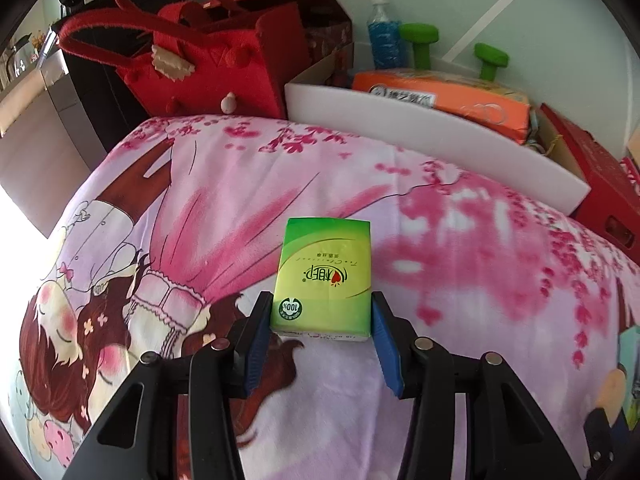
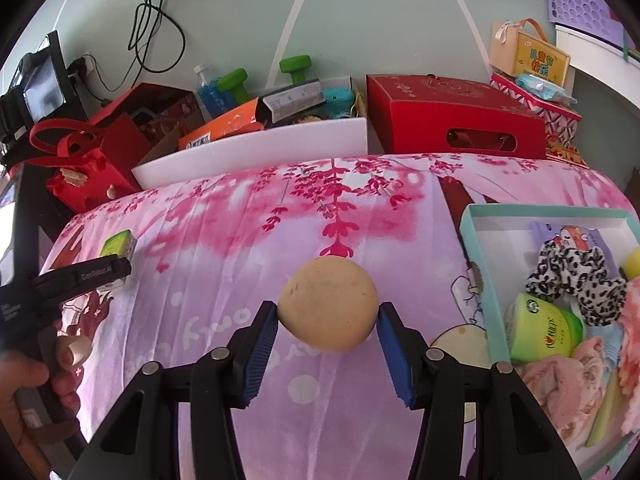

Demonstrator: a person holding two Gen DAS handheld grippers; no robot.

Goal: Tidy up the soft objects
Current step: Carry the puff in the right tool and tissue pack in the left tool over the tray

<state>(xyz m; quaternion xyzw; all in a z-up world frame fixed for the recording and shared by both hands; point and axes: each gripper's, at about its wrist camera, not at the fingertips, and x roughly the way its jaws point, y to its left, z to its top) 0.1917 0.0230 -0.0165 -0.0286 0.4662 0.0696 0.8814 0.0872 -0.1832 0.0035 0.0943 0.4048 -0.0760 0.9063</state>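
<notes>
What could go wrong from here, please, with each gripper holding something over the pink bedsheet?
The right gripper pinches the round tan ball only at its sides, so it may squirt out and roll across the bedsheet.

The left gripper grips just the near end of the green tissue pack, which could sag or slip.

The teal tray already looks crowded, so additions might spill.

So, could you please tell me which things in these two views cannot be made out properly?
- Teal tray, right wrist view: its right side is cut off by the fisheye edge, and the pink cloth buries whatever lies beneath it.
- White bin: its front wall hides most of its contents in both views.
- Green tissue pack, right wrist view: partly covered by the left tongs.
- Tissue pack's underside, left wrist view: not visible.
</notes>
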